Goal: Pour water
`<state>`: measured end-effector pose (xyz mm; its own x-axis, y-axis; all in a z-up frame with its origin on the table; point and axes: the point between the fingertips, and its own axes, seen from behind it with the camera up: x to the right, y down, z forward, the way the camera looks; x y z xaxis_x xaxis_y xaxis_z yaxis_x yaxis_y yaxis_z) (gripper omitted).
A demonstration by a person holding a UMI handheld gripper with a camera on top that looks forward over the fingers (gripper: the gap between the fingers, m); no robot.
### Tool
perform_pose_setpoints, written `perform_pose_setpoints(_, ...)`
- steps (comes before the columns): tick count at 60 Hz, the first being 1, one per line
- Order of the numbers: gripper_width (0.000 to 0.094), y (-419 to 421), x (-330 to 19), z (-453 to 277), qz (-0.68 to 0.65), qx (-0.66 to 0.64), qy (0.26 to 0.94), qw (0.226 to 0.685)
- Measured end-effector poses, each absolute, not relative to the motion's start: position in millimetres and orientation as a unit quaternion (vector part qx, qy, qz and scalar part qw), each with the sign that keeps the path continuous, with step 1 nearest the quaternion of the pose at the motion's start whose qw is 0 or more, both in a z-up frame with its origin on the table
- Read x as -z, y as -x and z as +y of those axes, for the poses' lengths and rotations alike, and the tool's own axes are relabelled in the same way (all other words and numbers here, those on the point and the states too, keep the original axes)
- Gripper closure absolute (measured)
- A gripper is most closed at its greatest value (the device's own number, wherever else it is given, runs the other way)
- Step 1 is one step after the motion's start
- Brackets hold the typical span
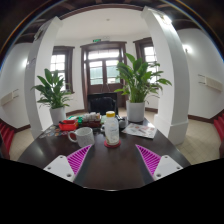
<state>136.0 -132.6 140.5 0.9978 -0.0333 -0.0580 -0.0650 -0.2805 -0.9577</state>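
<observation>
While the gripper (107, 160) hangs with jaws apart and empty, the clear plastic water bottle with orange cap (111, 129) stands upright at twelve o'clock beyond them, the white ceramic mug (84, 135) beside it at eleven, likely the pouring target.

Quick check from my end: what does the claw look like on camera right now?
The claw shows two fingers, each with a magenta pad ribbed with fine diagonal lines on its inner face. Pale, whitish finger bodies flank the pads. No cables, sleeve or hand are visible.
</observation>
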Motion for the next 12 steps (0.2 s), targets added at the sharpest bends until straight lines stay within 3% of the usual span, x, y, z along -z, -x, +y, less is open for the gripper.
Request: perform_pose_setpoints(12, 0.0087, -124.6, -149.6, -141.1, 0.013, -0.005, 0.796, 0.605)
